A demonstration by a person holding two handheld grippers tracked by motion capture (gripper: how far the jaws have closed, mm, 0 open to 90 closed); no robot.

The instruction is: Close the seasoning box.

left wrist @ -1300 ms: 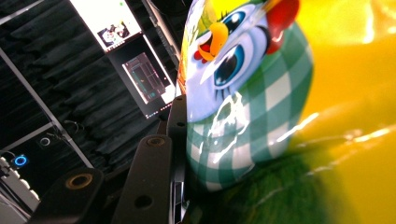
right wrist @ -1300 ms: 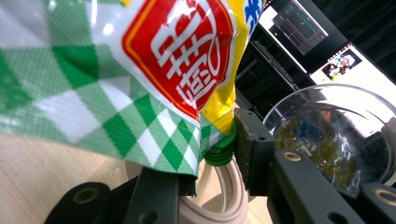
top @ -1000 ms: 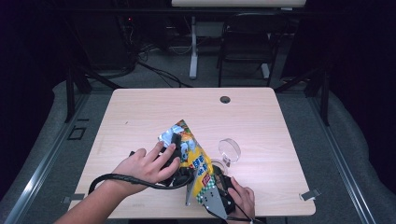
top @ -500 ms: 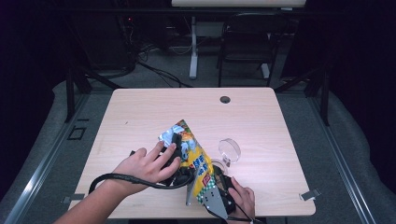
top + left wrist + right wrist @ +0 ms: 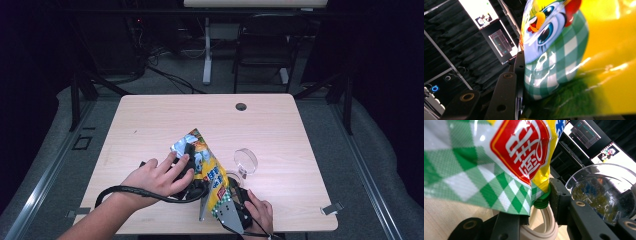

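A yellow snack bag (image 5: 207, 172) with green checks and a cartoon bird stands tilted on the table between both grippers. My left gripper (image 5: 189, 153) lies under the person's left hand and grips the bag's upper end; in the left gripper view the bag (image 5: 579, 57) presses against the one black jaw that shows, and the other jaw is hidden behind the bag. My right gripper (image 5: 231, 198) sits at the table's near edge. In the right gripper view it (image 5: 534, 203) is shut on the bag's lower corner (image 5: 506, 162).
A clear glass bowl (image 5: 246, 161) lies on its side just right of the bag, close to the right jaw (image 5: 604, 192). A white ring (image 5: 546, 225) rests on the wooden table (image 5: 150, 120) under the right gripper. A round cable hole (image 5: 241, 106) sits near the far edge.
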